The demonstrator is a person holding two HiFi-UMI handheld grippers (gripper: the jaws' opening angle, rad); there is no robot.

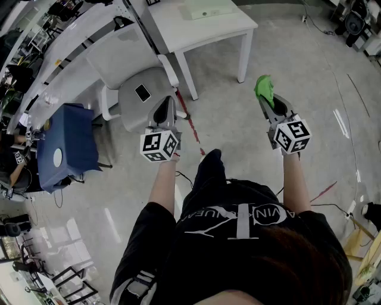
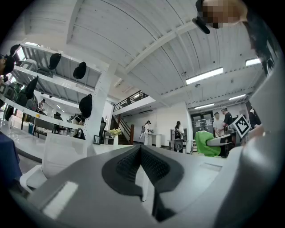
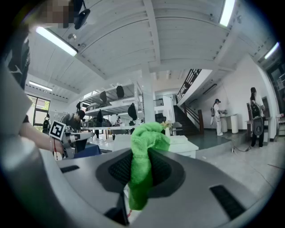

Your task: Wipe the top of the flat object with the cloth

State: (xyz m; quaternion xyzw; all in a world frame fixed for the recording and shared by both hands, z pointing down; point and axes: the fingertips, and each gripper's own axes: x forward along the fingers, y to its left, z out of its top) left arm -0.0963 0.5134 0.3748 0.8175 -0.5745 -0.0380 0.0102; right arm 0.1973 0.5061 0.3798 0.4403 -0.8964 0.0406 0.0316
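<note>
Just one green cloth, clamped by right gripper.

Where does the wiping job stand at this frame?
Done: the green cloth is picked up, clamped in the right gripper. In hand: both grippers are raised in mid-air, short of the white table; the left gripper is shut and empty. Left: the cloth touches nothing, so wiping the pale flat object on that table is not under way.
</note>
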